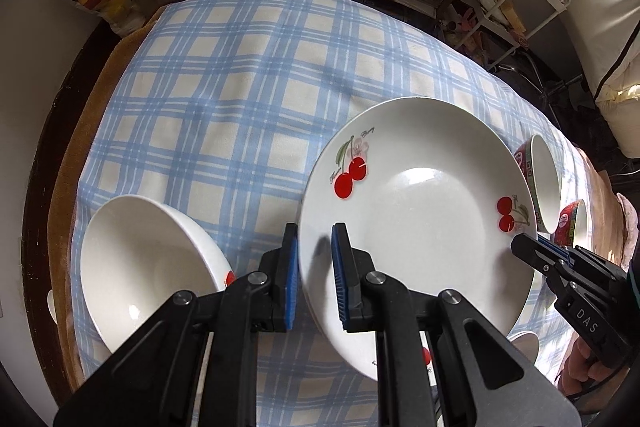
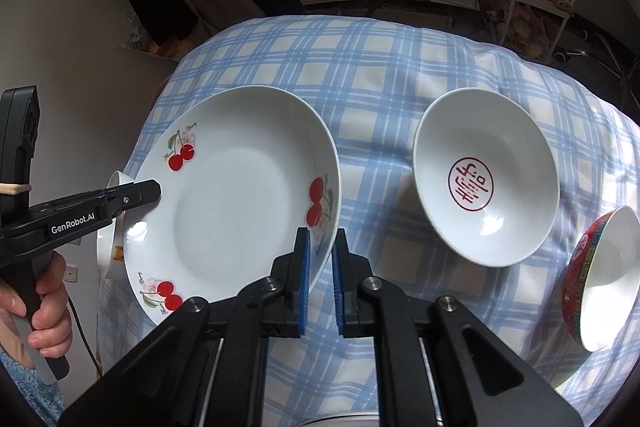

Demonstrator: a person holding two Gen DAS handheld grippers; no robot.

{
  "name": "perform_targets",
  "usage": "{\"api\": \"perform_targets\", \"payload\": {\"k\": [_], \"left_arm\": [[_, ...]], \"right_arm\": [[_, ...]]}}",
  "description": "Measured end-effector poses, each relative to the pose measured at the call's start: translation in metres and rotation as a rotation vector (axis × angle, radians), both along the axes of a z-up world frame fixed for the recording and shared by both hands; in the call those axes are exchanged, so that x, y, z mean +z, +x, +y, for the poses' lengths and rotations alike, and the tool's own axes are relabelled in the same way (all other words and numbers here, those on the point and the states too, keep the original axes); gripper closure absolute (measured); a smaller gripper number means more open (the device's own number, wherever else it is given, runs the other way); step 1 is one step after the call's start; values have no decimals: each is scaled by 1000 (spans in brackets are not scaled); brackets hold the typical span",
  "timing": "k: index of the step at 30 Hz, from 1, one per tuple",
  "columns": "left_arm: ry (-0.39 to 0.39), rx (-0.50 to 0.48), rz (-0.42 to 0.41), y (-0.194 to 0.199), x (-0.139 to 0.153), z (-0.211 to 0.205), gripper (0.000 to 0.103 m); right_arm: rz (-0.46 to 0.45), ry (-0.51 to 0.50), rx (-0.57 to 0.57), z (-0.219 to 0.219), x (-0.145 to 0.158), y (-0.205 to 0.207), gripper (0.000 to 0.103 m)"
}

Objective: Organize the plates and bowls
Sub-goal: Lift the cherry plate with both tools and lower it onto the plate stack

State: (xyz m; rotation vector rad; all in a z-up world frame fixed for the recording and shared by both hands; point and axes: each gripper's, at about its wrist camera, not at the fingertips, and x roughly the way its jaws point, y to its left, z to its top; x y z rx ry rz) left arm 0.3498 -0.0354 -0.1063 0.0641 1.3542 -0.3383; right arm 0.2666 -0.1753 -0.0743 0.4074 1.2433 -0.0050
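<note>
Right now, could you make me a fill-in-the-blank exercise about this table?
1. The plate has red ___ printed on its rim.
2. The tablecloth is checked in cream and ___.
3. The left gripper and right gripper grip the plate at ___ edges.
4. The bowl beside it shows a ___ character inside.

Missing words: cherries; blue; opposite; red.

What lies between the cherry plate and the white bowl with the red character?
Nothing: in the right wrist view only bare checked tablecloth separates the cherry plate from the white bowl with the red character.

White cherry-print plate point(image 1: 416, 211), tilted
</note>
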Motion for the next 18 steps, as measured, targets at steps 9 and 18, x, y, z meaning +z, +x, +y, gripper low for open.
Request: {"api": "perform_targets", "payload": {"k": [9,18], "left_arm": [[-37,-33,-18,-40,22,-16,88],[-46,-74,-33,-94,29,-41,88]], "right_arm": [[-22,-5,-30,-13,19,-44,92],[-30,-20,-55,-28,32,-105,92]]}}
